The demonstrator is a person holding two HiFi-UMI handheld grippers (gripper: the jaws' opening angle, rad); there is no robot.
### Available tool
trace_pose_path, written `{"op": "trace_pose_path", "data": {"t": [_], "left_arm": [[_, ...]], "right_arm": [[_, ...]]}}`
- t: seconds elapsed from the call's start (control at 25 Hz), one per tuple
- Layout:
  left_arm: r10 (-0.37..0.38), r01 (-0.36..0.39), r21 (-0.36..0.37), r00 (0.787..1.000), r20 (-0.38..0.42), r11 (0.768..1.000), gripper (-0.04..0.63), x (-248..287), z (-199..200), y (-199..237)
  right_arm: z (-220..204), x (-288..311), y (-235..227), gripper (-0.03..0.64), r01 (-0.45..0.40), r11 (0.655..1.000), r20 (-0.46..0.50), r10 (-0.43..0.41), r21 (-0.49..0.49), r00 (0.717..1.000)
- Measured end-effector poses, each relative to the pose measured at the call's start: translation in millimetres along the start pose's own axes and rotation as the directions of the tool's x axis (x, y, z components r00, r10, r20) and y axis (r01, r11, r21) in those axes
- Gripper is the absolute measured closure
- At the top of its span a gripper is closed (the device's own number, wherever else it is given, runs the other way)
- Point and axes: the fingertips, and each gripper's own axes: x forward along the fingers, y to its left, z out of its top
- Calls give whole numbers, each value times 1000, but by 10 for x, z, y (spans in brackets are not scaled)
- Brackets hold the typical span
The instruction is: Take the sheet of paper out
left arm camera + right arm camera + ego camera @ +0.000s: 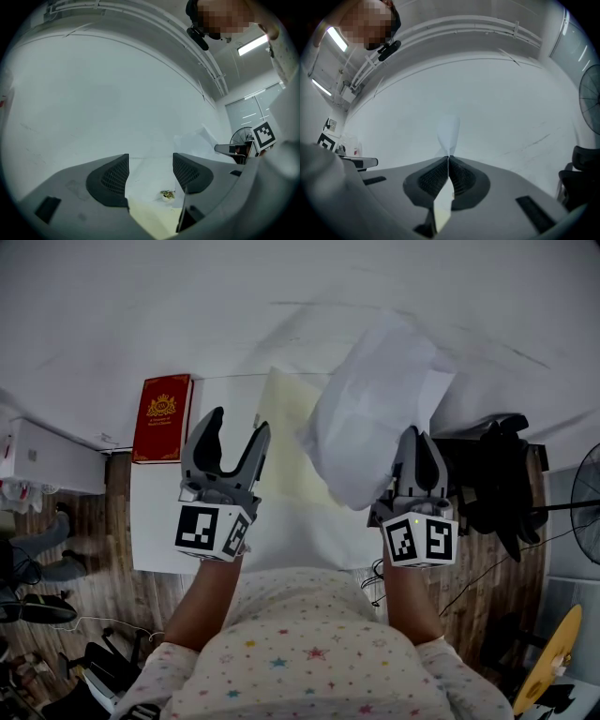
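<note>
A white sheet of paper [375,418] hangs bent in the air above the table, pinched at its lower edge by my right gripper [419,457], which is shut on it. In the right gripper view the sheet [448,136] shows edge-on between the closed pads. A pale yellow folder or envelope [281,432] lies flat on the white table [164,521], partly under the lifted sheet. My left gripper [236,439] is open just left of the yellow folder, with nothing between its fingers; in the left gripper view it [150,174] looks down at the yellow folder [152,215].
A red book [162,418] lies at the table's back left. A black chair [492,474] stands right of the table and a fan [586,512] at the far right. A white cabinet [42,456] is on the left, with wooden floor around.
</note>
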Motion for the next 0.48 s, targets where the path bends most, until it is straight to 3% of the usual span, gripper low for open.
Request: {"op": "trace_pose_path", "data": {"t": [0.48], "left_arm": [[9, -9, -6, 1000, -5, 1000, 324, -21, -35, 15]], "right_arm": [[-61, -29, -19, 612, 1, 1000, -14, -1, -1, 1000]]}}
